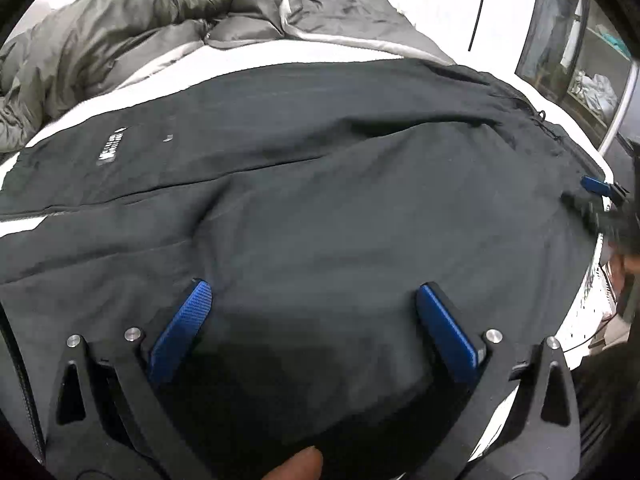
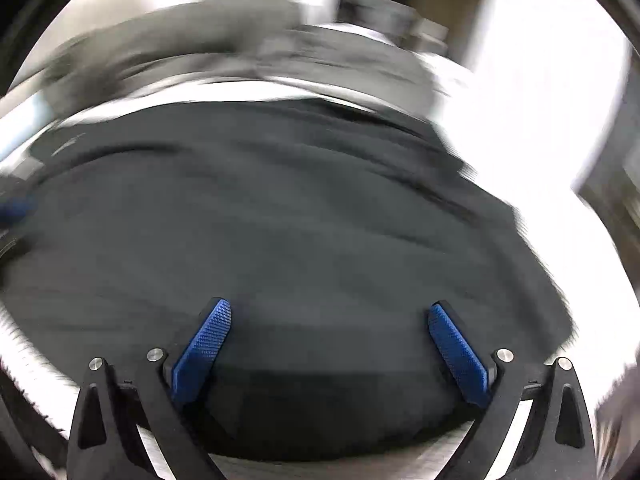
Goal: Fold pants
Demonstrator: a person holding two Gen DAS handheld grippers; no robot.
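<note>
I see the pants [image 1: 320, 200] as dark matt cloth, softly creased, with a small pale print at the left of the frame. My left gripper [image 1: 314, 292] has matt black plastic arms, bright metal pins and blue pads [image 1: 182, 328] with a fine knurled texture — the right gripper [image 2: 330, 312] looks the same. Upper left, an olive jacket [image 1: 120, 28] has a faint sheen over crinkled fabric. The white sheet [image 1: 248, 64] looks smooth.
</note>
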